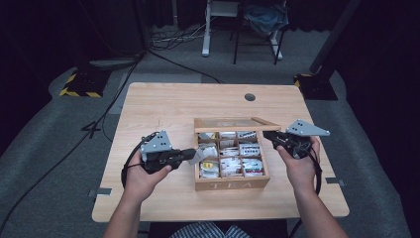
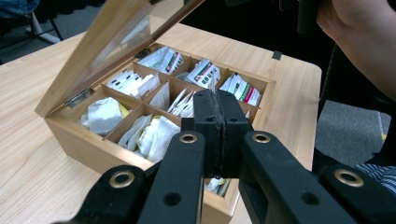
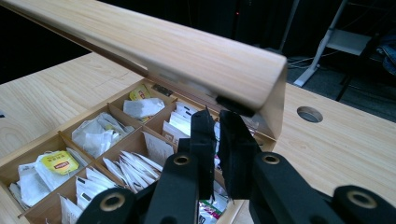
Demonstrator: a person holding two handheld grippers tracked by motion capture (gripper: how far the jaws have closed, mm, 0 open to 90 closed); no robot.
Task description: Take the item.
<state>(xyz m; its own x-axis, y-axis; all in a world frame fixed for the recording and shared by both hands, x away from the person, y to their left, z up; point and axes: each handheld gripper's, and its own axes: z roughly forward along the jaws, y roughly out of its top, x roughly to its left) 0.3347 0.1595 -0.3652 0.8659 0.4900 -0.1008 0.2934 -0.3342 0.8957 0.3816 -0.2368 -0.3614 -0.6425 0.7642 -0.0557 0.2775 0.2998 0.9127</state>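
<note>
A wooden tea box (image 1: 233, 184) marked TEA stands mid-table, its compartments full of tea bags. Its glass lid (image 1: 233, 124) is raised. My left gripper (image 1: 192, 154) hovers at the box's left wall, shut on a pale tea bag (image 1: 198, 156). In the left gripper view the pads (image 2: 208, 116) press together, and a thin white edge of the tea bag (image 2: 213, 86) sticks out above them. My right gripper (image 1: 268, 134) is shut at the lid's right corner. In the right gripper view its tips (image 3: 217, 135) sit just under the lid's front edge (image 3: 163, 46).
A round cable hole (image 1: 250, 97) lies in the table behind the box. Bare tabletop (image 1: 153, 109) spreads left of and behind the box. On the floor beyond the table stand a white desk leg (image 1: 205, 47) and a yellow-striped stand base (image 1: 79, 84).
</note>
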